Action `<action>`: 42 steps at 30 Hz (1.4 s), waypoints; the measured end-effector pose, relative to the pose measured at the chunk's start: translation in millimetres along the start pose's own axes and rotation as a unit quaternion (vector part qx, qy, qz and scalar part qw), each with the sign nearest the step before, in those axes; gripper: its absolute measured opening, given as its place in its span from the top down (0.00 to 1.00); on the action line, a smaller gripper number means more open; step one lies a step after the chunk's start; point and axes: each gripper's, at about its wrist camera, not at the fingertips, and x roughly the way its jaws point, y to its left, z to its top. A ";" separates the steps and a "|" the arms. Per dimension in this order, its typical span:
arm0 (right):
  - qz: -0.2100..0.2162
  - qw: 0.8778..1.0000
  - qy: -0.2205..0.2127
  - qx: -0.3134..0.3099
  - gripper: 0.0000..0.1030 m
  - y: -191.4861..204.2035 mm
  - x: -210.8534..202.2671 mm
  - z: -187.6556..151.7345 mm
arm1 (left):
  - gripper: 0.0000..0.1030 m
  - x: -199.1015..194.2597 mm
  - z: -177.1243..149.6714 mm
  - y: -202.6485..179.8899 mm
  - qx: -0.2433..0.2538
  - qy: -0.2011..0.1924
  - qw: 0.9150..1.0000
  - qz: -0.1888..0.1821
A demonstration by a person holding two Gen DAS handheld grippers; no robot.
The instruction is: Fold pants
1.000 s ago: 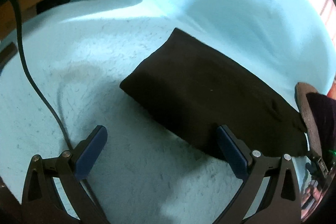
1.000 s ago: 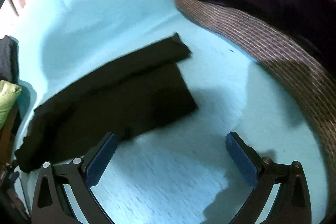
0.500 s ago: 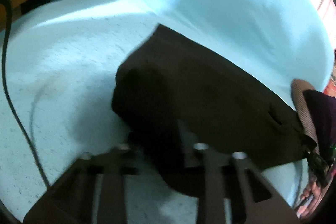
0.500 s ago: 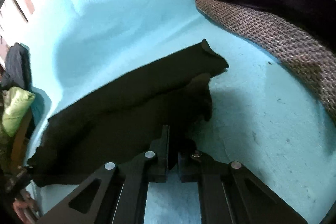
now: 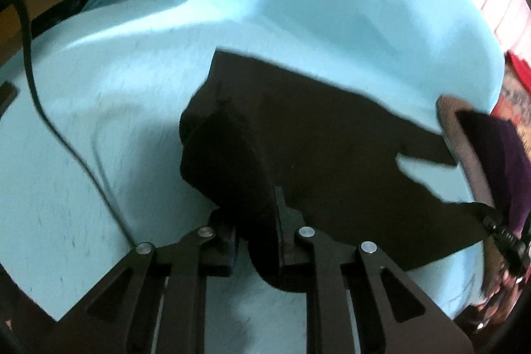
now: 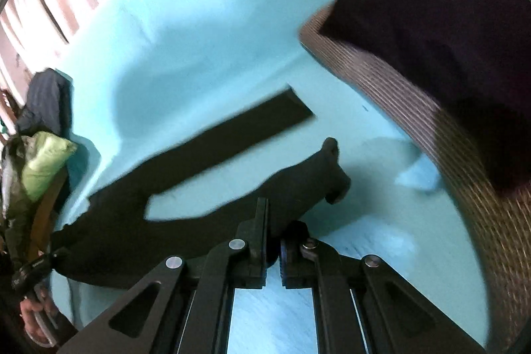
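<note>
Pinching black cloth, your left gripper [image 5: 255, 231] is clamping the pants [image 5: 332, 135] at a bunched end, while your right gripper [image 6: 273, 249] is clamping one leg, lifting it over the turquoise blanket [image 6: 199, 22] beside the woven cushion [image 6: 431, 121].

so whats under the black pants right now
Under the flat part of the black fabric pants lies the light blue fleece blanket. Blue also shows beneath the lifted leg held by the right hand-held gripper. Anything beneath the flat cloth is hidden.
</note>
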 end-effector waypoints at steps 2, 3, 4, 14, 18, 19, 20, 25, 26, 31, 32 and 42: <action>-0.016 0.999 0.038 -0.002 0.94 -5.1 15.8 -7.9 | 0.81 6.0 -10.5 2.1 -0.001 0.006 1.000 0.015; -0.033 0.998 0.055 -0.012 0.92 -4.8 22.0 -10.6 | 0.76 4.4 -12.6 3.5 0.000 0.004 1.000 0.021; -0.060 0.996 0.063 -0.024 0.87 -3.2 25.4 -12.7 | 0.74 1.6 -14.0 4.6 0.001 -0.001 1.000 0.028; -0.095 0.993 -0.014 -0.071 0.60 25.1 -20.0 7.2 | 0.63 -37.3 -4.1 -0.7 0.034 -0.027 0.997 0.063; -0.055 0.993 -0.022 -0.103 0.57 51.8 -18.0 11.4 | 0.55 -55.5 0.5 -2.7 0.035 -0.051 0.996 0.062; -0.040 0.993 -0.016 -0.113 0.57 59.4 -12.9 11.0 | 0.54 -56.3 1.4 -3.1 0.033 -0.055 0.996 0.060; -0.022 0.992 -0.008 -0.123 0.57 68.5 -5.2 9.3 | 0.50 -58.8 1.0 -4.1 0.033 -0.060 0.996 0.057; 0.034 0.988 0.041 -0.145 0.57 97.2 29.2 -8.6 | 0.48 -36.7 -1.0 -11.5 0.038 -0.044 0.997 0.047; 0.044 0.986 0.049 -0.150 0.57 104.5 38.8 -12.7 | 0.48 -31.5 -2.8 -13.5 0.039 -0.040 0.997 0.048; 0.045 0.979 0.087 -0.179 0.57 122.5 69.7 -35.7 | 0.46 2.6 -7.6 -15.8 0.051 -0.029 0.996 0.071; 0.041 0.978 0.092 -0.185 0.56 123.2 72.9 -40.8 | 0.40 6.6 -8.4 -15.6 0.051 -0.029 0.995 0.075; 0.064 0.977 0.078 -0.188 0.49 138.5 72.0 -27.5 | 0.36 10.5 12.1 -18.2 0.067 -0.041 0.993 0.091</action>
